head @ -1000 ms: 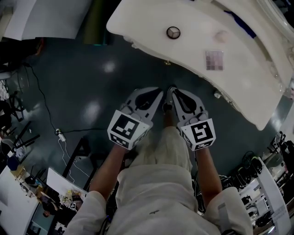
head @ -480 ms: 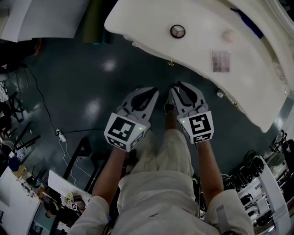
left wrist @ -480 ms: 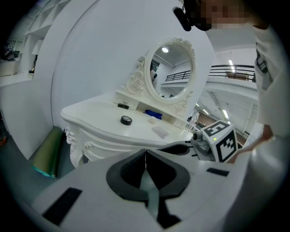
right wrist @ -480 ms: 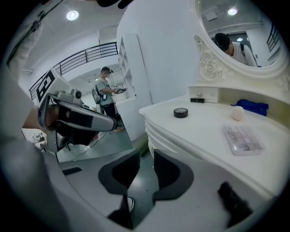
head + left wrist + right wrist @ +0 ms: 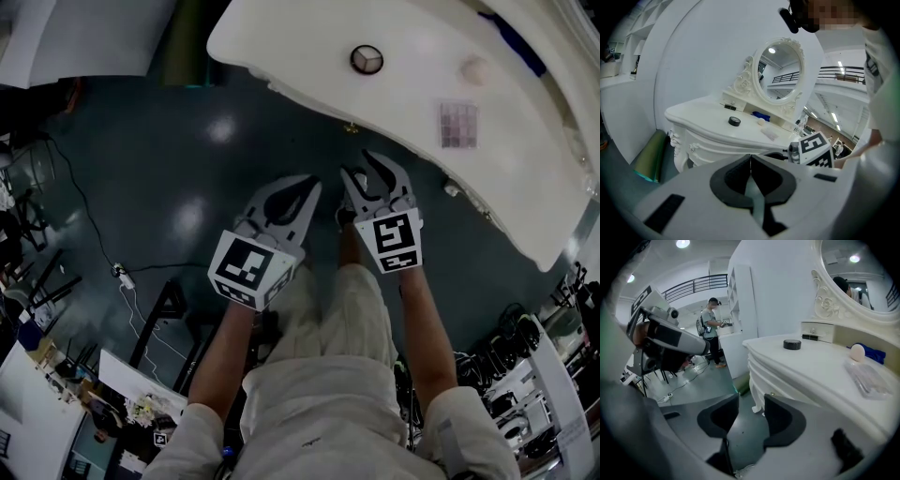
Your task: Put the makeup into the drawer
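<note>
A green roll (image 5: 183,42) sits on the dark, glossy floor (image 5: 141,169) by the left end of the white bench (image 5: 281,47). The left claw (image 5: 309,186) is closed and empty. The right claw (image 5: 366,167) has just been opening, with nothing between its jaws. On the bench are a black round tin (image 5: 367,59), the makeup palette (image 5: 458,125) near the front edge, and a pale ball (image 5: 473,69).

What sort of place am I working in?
Probably a lab or studio set dressed as a bedroom corner: white ornate dressing table, oval carved-frame mirror, black cables trailing over the dark floor.
</note>
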The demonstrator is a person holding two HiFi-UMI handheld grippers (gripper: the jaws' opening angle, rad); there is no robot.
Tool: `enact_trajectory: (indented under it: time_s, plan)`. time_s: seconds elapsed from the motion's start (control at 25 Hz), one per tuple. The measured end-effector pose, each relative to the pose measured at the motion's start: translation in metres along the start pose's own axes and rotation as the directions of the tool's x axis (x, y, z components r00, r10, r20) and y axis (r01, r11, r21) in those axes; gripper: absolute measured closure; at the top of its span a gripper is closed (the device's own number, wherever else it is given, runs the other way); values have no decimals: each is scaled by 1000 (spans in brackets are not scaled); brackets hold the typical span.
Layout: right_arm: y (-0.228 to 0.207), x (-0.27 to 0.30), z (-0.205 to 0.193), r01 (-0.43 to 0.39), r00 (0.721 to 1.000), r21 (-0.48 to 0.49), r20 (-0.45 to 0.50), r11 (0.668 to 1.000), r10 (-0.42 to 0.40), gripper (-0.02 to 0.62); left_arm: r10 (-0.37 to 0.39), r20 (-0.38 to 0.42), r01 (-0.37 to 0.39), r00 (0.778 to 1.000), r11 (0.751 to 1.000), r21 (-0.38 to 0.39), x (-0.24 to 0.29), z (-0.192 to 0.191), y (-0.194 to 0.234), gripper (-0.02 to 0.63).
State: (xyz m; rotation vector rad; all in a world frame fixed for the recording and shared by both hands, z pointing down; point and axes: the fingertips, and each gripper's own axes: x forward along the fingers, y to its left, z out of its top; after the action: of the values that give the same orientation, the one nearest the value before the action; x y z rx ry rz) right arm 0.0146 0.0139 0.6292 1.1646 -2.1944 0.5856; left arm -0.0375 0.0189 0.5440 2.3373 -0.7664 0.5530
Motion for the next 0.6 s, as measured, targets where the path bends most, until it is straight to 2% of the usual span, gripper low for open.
enact_trajectory:
  time_s: [0.44, 0.6]
  plan:
    - [-20, 32, -18, 125, 991, -106, -39, 987, -129, 422, 3, -15, -3, 1000, 1000, 6, -5, -4, 7, 595]
    - [-23, 43, -18, 138, 988, -144, -43, 980, -146, 422, 6, -17, -6, 1000, 1000, 4, -6, -5, 9, 595]
